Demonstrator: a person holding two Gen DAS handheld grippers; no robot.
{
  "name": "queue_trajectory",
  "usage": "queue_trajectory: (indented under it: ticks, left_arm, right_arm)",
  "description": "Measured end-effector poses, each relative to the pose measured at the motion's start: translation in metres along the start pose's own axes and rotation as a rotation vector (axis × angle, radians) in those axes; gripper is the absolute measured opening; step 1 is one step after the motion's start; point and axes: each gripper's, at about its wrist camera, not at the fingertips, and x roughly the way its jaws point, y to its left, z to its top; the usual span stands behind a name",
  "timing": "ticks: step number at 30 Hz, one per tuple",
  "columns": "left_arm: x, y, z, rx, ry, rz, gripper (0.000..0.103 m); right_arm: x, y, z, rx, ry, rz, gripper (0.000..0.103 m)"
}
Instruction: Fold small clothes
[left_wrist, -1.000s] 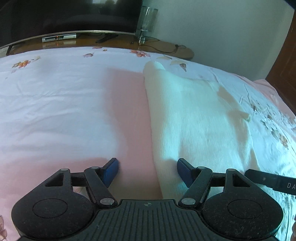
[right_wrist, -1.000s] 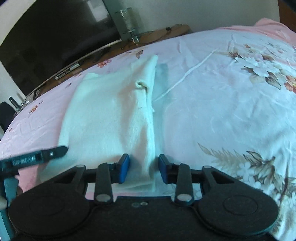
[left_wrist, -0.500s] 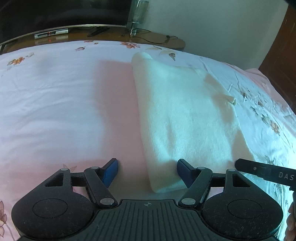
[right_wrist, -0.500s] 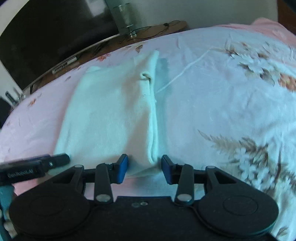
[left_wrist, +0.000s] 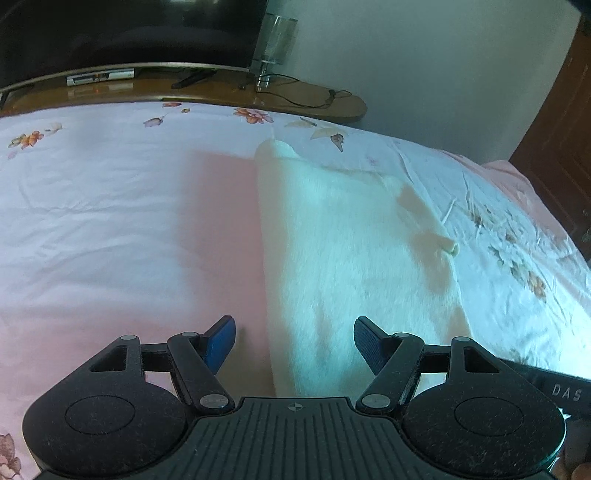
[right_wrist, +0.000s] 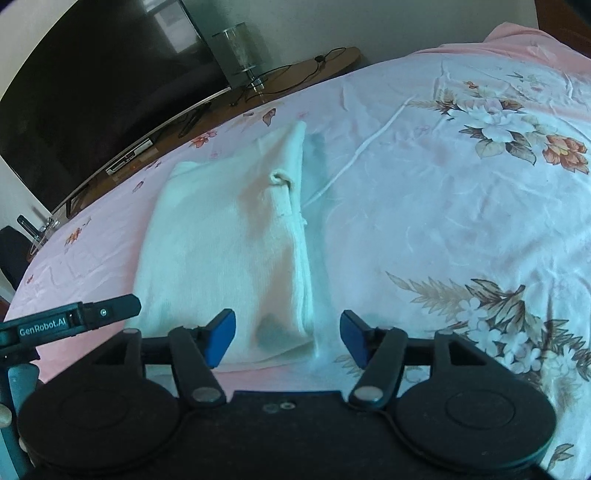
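Since half a second ago the right gripper (right_wrist: 287, 335) has spread its jaws much wider, letting go of the near right corner of the white garment (right_wrist: 225, 251), and the left gripper (left_wrist: 294, 341) has drawn closer over the cloth, so that the near hem now disappears under its body.

That garment is a soft, finely ribbed knit, folded into a long rectangle that lies flat on the bed sheet (right_wrist: 461, 206). Its right side shows stacked layered edges, and a small rolled cuff or tab curls up partway along that side. Smooth and lightly creased, the sheet is pale pink with printed flowers and leaves.

Both grippers are matte black plastic with blue ribbed pads (left_wrist: 221, 344) on the fingertips. On the left gripper the jaws stand wide apart, straddling the garment's left folded edge: one pad is over bare sheet, the other over the knit. Whether the pads touch the fabric cannot be told. On the right gripper the open jaws bracket the garment's near right corner, holding nothing.

Beyond the bed, a curved wooden shelf (left_wrist: 303, 107) carries a dark television (right_wrist: 92, 96) and a cylindrical glass lamp (left_wrist: 275, 48) with a trailing cable.
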Motion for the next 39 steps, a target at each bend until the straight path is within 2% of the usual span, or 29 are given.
queue_trajectory:
  ticks: [2, 9, 19, 22, 25, 28, 31, 33, 35, 36, 37, 39]
  left_arm:
    - [0.006, 0.001, 0.004, -0.019, 0.02, -0.006, 0.071]
    - [0.027, 0.006, 0.016, -0.081, 0.052, -0.031, 0.071]
    - [0.055, 0.012, 0.028, -0.132, 0.075, -0.097, 0.071]
    - [0.064, 0.016, 0.033, -0.164, 0.075, -0.126, 0.071]
    - [0.072, 0.019, 0.038, -0.187, 0.082, -0.151, 0.071]
    - [0.079, 0.019, 0.043, -0.2, 0.085, -0.164, 0.071]
    - [0.085, 0.015, 0.045, -0.197, 0.08, -0.169, 0.071]
    - [0.088, 0.013, 0.046, -0.193, 0.076, -0.173, 0.071]
    - [0.089, 0.011, 0.047, -0.194, 0.073, -0.172, 0.07]
    - [0.089, 0.011, 0.048, -0.194, 0.073, -0.169, 0.07]
    - [0.089, 0.01, 0.048, -0.194, 0.07, -0.164, 0.066]
    - [0.089, 0.006, 0.049, -0.182, 0.071, -0.166, 0.044]
  right_arm:
    - [0.002, 0.0, 0.003, -0.003, 0.0, 0.004, 0.067]
    - [0.015, -0.005, 0.022, 0.031, -0.004, 0.054, 0.072]
    - [0.053, -0.017, 0.057, 0.099, 0.017, 0.152, 0.073]
    - [0.064, -0.025, 0.069, 0.148, 0.022, 0.193, 0.076]
    - [0.077, -0.031, 0.079, 0.168, 0.039, 0.224, 0.083]
    - [0.093, -0.034, 0.085, 0.167, 0.07, 0.247, 0.085]
    - [0.101, -0.031, 0.088, 0.132, 0.062, 0.269, 0.086]
    - [0.104, -0.027, 0.09, 0.095, 0.06, 0.265, 0.083]
    - [0.106, -0.02, 0.092, 0.035, 0.058, 0.24, 0.064]
    - [0.108, -0.02, 0.093, 0.038, 0.062, 0.257, 0.058]
    - [0.11, -0.022, 0.093, 0.059, 0.075, 0.274, 0.048]
    - [0.11, -0.021, 0.092, 0.058, 0.069, 0.279, 0.044]
